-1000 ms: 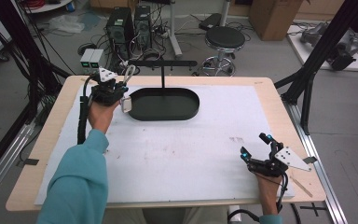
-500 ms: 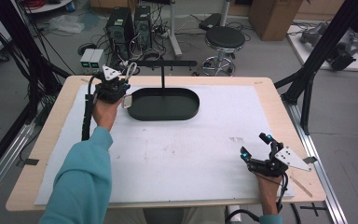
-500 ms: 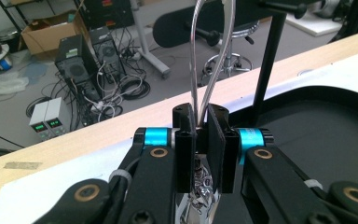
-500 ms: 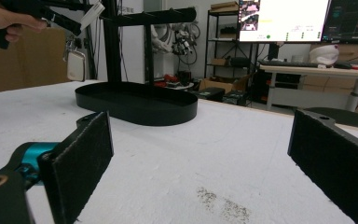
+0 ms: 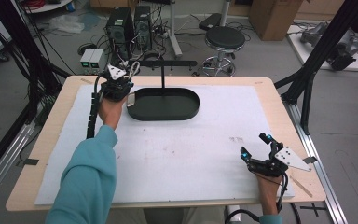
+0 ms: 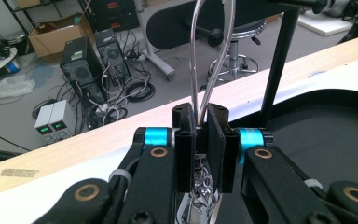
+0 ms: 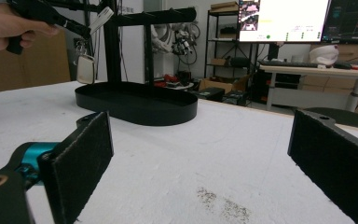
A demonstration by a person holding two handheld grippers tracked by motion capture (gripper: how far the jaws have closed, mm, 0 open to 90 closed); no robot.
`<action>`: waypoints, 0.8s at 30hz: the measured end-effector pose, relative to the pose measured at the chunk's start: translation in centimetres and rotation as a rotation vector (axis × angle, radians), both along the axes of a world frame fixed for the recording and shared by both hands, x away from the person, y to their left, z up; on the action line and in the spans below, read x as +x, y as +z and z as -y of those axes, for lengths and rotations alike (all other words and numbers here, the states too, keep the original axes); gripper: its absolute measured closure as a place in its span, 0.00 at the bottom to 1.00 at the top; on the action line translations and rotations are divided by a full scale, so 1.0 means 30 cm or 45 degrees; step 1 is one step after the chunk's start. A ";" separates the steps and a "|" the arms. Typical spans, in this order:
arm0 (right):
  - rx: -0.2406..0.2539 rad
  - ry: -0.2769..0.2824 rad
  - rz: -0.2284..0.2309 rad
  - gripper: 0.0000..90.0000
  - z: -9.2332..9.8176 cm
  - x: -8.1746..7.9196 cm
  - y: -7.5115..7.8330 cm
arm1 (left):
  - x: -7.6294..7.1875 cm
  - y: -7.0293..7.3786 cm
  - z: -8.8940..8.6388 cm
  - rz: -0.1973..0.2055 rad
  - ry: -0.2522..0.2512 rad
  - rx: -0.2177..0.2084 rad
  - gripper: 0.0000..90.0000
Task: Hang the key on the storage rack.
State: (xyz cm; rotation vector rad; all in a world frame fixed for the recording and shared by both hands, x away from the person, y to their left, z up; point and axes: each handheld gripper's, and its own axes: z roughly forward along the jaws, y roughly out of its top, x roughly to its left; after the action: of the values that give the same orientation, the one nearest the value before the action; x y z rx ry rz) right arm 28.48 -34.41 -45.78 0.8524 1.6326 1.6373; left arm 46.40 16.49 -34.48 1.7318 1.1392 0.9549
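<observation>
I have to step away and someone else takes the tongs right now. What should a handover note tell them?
Left tongs: shut on a clear loop with a keyring and pale tag hanging below, held up at the left end of the black tray, beside the stand's post.
Right tongs: open, holding nothing, low over the white mat at the near right.
Done: loop gripped and lifted.
Left: likely hanging it on the stand's crossbar.

Clear looped strap (image 6: 209,56) with dangling keys (image 7: 85,65), beside black oval tray (image 5: 186,113).

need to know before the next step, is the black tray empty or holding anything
Empty: the black tray floor is bare around its stand post; the key bunch hangs above its end, held by the left gripper.
</observation>
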 end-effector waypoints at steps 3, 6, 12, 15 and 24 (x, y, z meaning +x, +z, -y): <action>0.000 0.000 0.000 0.07 0.000 0.000 0.000 | 0.006 -0.006 0.004 0.007 0.013 -0.005 0.91; 0.000 0.000 0.000 0.07 0.000 0.000 0.000 | 0.010 -0.011 0.007 0.017 0.023 -0.001 0.91; -0.001 0.000 0.001 0.07 0.000 0.000 0.000 | 0.018 -0.018 0.007 0.023 0.046 -0.004 0.91; -0.001 0.000 0.006 0.07 0.000 0.001 0.000 | 0.024 -0.024 0.009 0.025 0.052 0.000 0.91; -0.001 0.000 0.006 0.07 0.000 0.001 0.000 | 0.041 -0.048 0.005 -0.009 0.070 0.002 0.91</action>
State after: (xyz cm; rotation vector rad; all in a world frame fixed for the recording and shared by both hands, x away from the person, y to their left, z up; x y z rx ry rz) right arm 28.51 -34.41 -45.78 0.8476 1.6299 1.6377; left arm 47.63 16.34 -35.92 1.7139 1.1959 0.9836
